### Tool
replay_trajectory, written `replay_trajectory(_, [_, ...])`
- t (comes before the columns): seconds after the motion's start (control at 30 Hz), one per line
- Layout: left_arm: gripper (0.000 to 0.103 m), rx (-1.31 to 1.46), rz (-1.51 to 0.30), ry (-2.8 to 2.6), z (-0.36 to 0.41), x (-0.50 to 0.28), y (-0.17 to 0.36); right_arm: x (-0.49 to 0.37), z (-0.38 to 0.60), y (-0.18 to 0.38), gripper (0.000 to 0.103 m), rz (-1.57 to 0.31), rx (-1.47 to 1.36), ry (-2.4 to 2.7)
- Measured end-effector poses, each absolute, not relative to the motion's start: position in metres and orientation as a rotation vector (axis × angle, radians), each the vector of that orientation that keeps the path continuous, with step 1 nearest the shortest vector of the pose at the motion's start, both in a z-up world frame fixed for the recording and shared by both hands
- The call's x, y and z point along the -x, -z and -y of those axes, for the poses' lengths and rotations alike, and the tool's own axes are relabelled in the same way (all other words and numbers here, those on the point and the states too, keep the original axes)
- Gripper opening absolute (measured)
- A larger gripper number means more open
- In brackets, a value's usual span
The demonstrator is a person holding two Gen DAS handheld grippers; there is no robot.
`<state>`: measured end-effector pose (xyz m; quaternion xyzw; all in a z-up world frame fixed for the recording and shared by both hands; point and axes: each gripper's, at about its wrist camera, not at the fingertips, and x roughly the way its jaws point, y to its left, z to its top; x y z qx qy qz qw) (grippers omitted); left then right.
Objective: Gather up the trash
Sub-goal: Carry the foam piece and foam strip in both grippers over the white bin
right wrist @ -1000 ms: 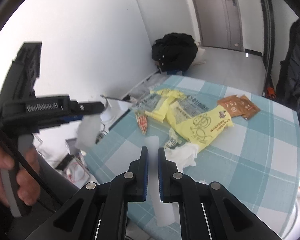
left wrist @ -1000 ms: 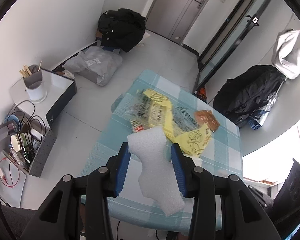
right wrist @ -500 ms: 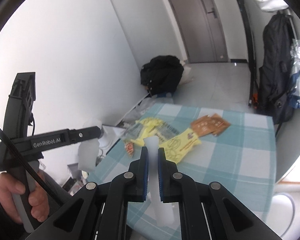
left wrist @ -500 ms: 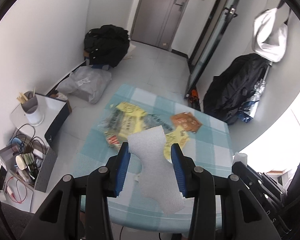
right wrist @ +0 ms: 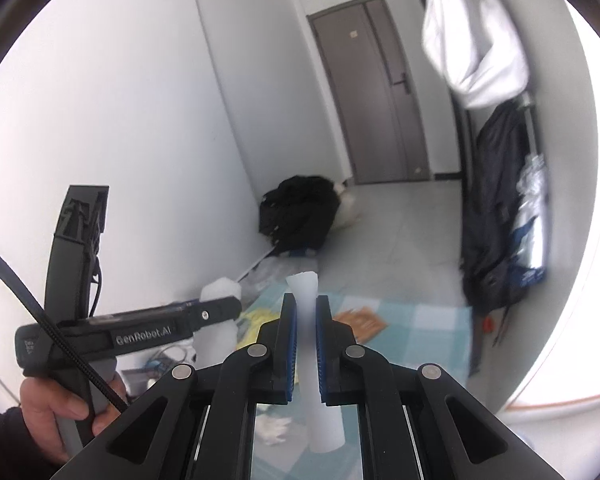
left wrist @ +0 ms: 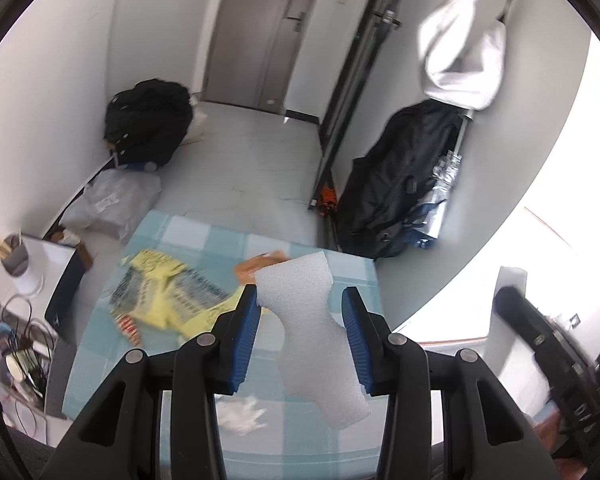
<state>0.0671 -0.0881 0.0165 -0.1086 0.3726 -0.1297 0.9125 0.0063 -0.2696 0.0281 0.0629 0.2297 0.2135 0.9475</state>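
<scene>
Left wrist view
Left gripper [left wrist: 300,316]: jaws partly apart, blue pads pressing both sides of a white foam sheet [left wrist: 310,328] that hangs crooked between them, its upper end sticking out past the fingertips.
Table [left wrist: 204,236]: light blue and white checked cloth below the gripper; its far edge meets bare grey floor.
Trash on the table: yellow wrappers [left wrist: 160,292] with dark print too blurred to read, brown packets [left wrist: 256,268] at the far side, a crumpled white tissue [left wrist: 240,416] near the closest edge.
Open room: clear floor from the table to the grey door [left wrist: 256,32]; a black bag [left wrist: 148,120] by the left wall, dark luggage [left wrist: 400,176] on the right.
Writing: none legible.

Right wrist view
Right gripper [right wrist: 306,336]: jaws nearly closed, clamped on a thin white foam strip [right wrist: 308,320] seen edge-on, poking up past the tips and hanging below them.
Left gripper, from the side: held in a person's hand [right wrist: 60,412], carrying its foam out over the table's left edge.
Writing: "GenRobot.AI" on the left gripper's body.
Open room: floor to the door is free; checked table beneath with the brown packets and the tissue.
</scene>
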Motion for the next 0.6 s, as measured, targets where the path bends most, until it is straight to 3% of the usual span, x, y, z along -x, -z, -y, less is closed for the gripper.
replay_trajectory(0.27, [0.037, 0.206, -0.756, 0.400, 0.142, -0.076, -0.035, 0.003, 0.331, -0.065, 0.008, -0.408, -0.116, -0.291])
replay_trajectory(0.6, [0.037, 0.100, -0.839, 0.572, 0.235, -0.093, -0.021, 0.032, 0.432, -0.060, 0.008, -0.432, -0.114, -0.079])
